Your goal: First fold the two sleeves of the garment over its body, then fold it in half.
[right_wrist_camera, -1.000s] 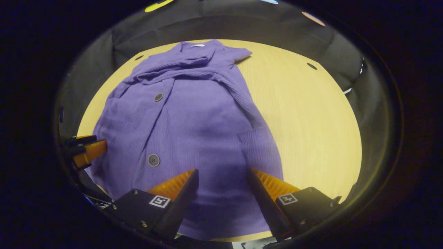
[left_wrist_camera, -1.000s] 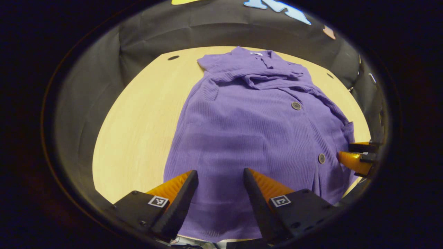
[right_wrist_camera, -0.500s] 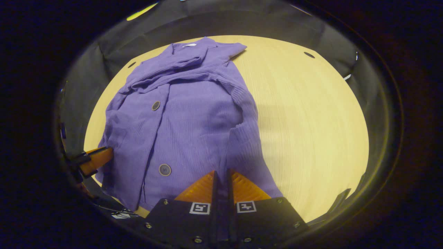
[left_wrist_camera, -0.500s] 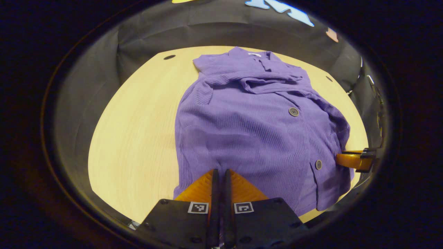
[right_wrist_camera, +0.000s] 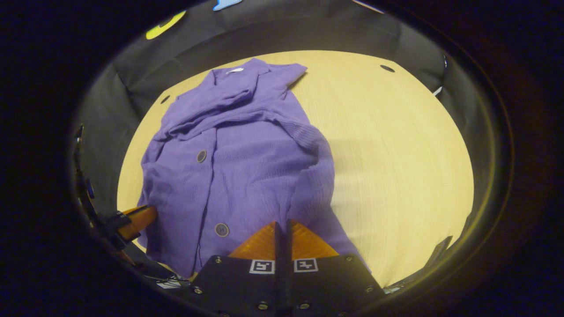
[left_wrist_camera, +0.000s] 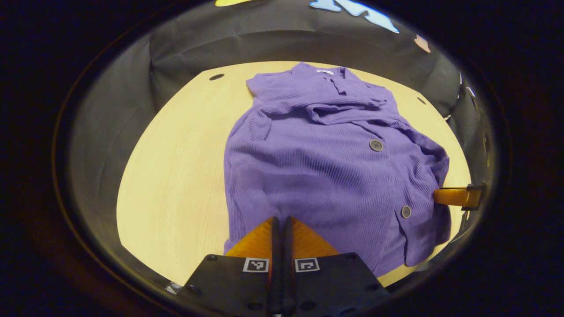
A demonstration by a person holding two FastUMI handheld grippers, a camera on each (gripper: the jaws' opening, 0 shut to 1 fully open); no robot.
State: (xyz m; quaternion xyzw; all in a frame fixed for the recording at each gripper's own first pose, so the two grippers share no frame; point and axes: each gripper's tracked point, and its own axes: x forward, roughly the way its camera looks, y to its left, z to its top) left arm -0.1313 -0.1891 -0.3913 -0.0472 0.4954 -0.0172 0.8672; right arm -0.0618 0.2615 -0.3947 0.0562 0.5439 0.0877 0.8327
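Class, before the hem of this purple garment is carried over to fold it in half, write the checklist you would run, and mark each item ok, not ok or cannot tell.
1. Sleeves folded over the body of the purple garment: ok, both lie bunched across the chest below the collar.
2. Left gripper shut at the near hem: ok; cloth actually pinched, cannot tell.
3. Right gripper shut at the near hem: ok; cloth pinched, cannot tell.
4. Hem lifted evenly: not ok, the corner by the lower button sags.
5. Collar end resting flat on the table: ok.
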